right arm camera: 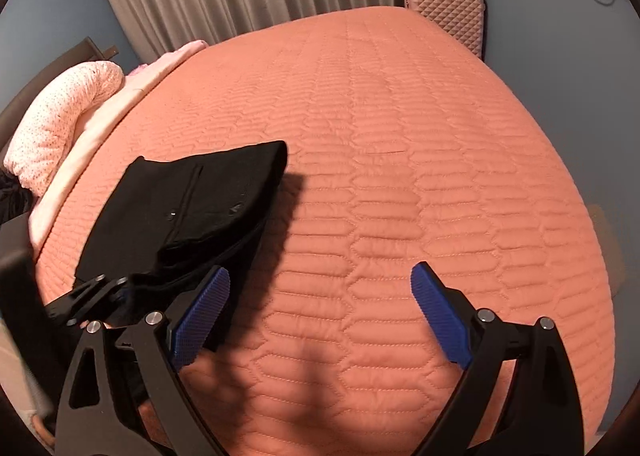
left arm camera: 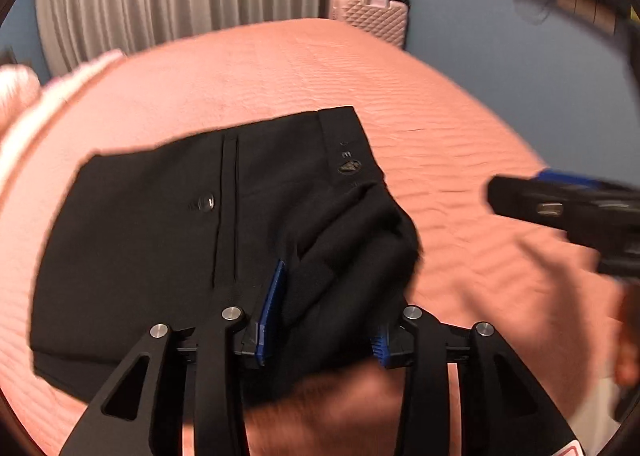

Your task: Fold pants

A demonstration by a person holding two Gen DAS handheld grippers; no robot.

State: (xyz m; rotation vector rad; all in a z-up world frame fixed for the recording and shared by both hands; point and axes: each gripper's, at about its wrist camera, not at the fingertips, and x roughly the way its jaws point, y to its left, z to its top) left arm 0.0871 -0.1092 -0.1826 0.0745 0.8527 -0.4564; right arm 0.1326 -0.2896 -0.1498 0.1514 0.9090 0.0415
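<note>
Black pants [left arm camera: 168, 240] lie folded on the bed [right arm camera: 400, 135], a bunched end between the left gripper [left arm camera: 320, 320]'s loosened jaws; the right gripper [right arm camera: 320, 320] gapes empty beside them. Probably only tidying remains.

We see the right gripper [right arm camera: 320, 316] jaws wide apart over the bare quilted bedspread [right arm camera: 400, 175], nothing between the blue pads [right arm camera: 202, 320]; folded black pants [right arm camera: 180, 211] lie at left, the left gripper [right arm camera: 94, 296] at their near edge. Pink suitcase [right arm camera: 446, 11] stands beyond the bed; pillow [right arm camera: 60, 119] far left.
</note>
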